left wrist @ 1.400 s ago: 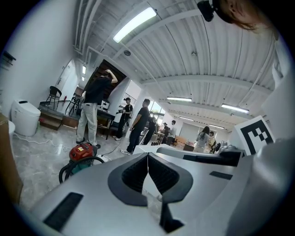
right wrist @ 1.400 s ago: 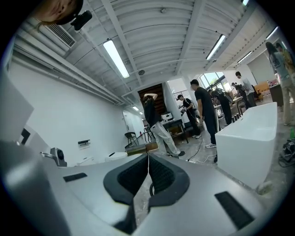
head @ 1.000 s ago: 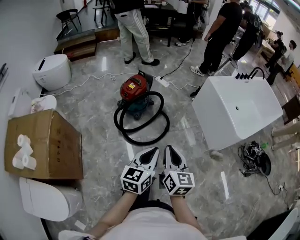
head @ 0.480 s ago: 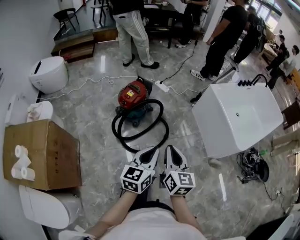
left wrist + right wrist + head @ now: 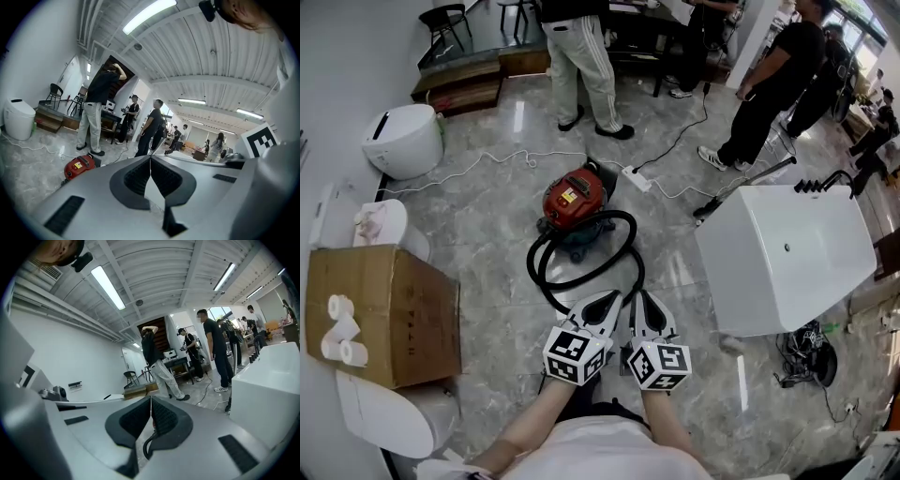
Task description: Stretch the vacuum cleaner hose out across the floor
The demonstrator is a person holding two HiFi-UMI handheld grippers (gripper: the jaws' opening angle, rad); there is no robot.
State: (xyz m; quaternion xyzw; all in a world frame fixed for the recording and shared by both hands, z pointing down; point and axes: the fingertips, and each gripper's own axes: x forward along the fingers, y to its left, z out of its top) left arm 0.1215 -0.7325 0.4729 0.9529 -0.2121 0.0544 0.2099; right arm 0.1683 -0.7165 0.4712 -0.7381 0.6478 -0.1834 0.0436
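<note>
A red vacuum cleaner [image 5: 574,197] stands on the grey marble floor, also seen low at the left in the left gripper view [image 5: 78,166]. Its black hose [image 5: 623,258] lies coiled in loops on the floor in front of it. My left gripper [image 5: 605,302] and right gripper [image 5: 642,300] are held side by side just short of the nearest loop, above the floor. Both are shut with nothing between the jaws. In the left gripper view [image 5: 150,157] and the right gripper view [image 5: 151,399] the pads meet.
A white bathtub [image 5: 787,253] stands at the right, with a tangle of cables [image 5: 806,337] beside it. A cardboard box [image 5: 380,309] with paper rolls [image 5: 337,337] and two white toilets [image 5: 403,141] [image 5: 389,408] line the left wall. Several people stand beyond; a power strip [image 5: 635,178] and white cable lie behind the vacuum.
The head view has shifted a little, so the vacuum and hose sit slightly lower and nearer to the grippers. Both grippers stay shut, side by side.
</note>
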